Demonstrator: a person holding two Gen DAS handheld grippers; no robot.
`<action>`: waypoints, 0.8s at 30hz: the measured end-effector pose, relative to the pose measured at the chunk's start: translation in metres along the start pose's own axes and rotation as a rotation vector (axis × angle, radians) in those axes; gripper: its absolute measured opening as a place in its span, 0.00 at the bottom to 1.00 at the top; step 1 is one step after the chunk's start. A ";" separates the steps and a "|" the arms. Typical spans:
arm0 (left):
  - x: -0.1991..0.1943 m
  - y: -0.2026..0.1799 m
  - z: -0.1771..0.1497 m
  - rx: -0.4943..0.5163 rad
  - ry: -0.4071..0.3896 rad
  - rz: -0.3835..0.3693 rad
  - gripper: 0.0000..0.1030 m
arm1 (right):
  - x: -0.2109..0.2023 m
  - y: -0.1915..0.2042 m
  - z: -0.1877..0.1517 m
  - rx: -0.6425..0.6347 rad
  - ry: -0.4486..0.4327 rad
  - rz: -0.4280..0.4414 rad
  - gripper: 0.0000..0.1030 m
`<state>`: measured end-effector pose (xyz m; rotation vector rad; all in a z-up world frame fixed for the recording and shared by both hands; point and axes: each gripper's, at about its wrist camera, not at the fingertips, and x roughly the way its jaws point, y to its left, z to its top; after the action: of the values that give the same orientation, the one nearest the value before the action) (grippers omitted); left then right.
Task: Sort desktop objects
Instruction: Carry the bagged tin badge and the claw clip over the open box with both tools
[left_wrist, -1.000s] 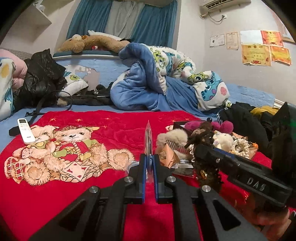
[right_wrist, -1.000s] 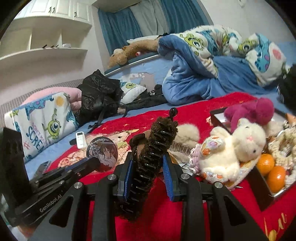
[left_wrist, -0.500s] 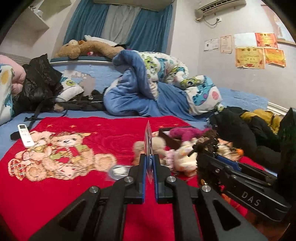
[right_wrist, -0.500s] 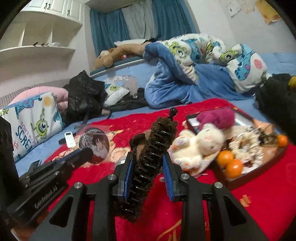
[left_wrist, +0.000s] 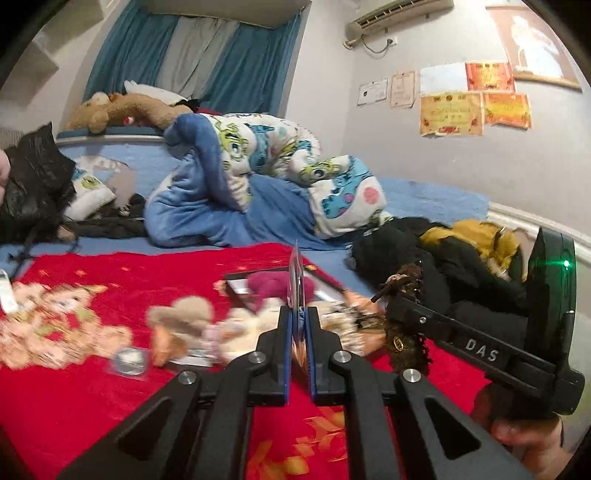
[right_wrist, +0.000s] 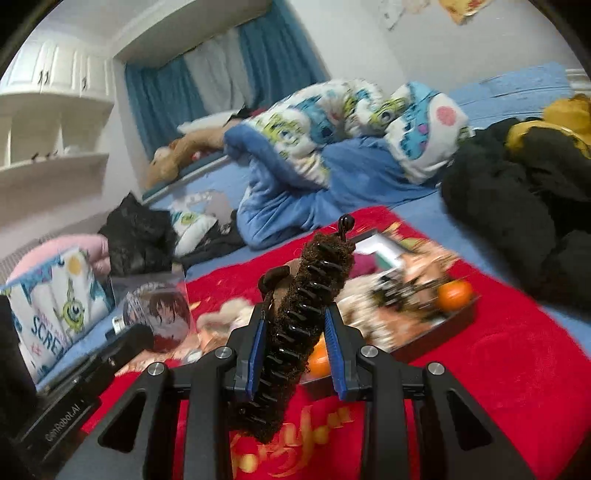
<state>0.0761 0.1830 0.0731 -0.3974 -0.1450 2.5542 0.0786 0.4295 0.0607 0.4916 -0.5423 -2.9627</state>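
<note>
My left gripper (left_wrist: 298, 314) is shut on a round anime badge in a clear sleeve (left_wrist: 296, 280), seen edge-on; its face shows in the right wrist view (right_wrist: 157, 314). My right gripper (right_wrist: 295, 325) is shut on a brown fuzzy hair claw clip (right_wrist: 303, 317), which also shows in the left wrist view (left_wrist: 404, 295). Both are held above a red blanket (left_wrist: 92, 406). A dark tray (right_wrist: 436, 332) on the blanket holds oranges (right_wrist: 454, 293), plush toys and beads, blurred.
Small plush toys (left_wrist: 181, 317) and a second badge (left_wrist: 129, 360) lie on the blanket. A blue quilt (left_wrist: 229, 184), black clothes (left_wrist: 424, 251) and a white remote (left_wrist: 5, 295) lie around it.
Both grippers have swung to the right with their objects held. The tray and plush toys have slid left in both views, and the black clothes now fill the right side.
</note>
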 end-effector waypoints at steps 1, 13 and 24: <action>0.004 -0.010 -0.004 0.000 0.003 -0.021 0.07 | -0.006 -0.009 0.001 0.013 -0.002 0.004 0.29; 0.050 -0.055 -0.028 0.019 0.081 -0.058 0.07 | -0.023 -0.048 -0.010 -0.023 0.040 -0.024 0.29; 0.085 -0.050 -0.016 0.046 0.099 -0.059 0.07 | 0.018 -0.060 0.011 -0.015 0.045 0.007 0.29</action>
<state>0.0374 0.2711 0.0455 -0.4930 -0.0605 2.4690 0.0564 0.4868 0.0435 0.5520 -0.5160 -2.9387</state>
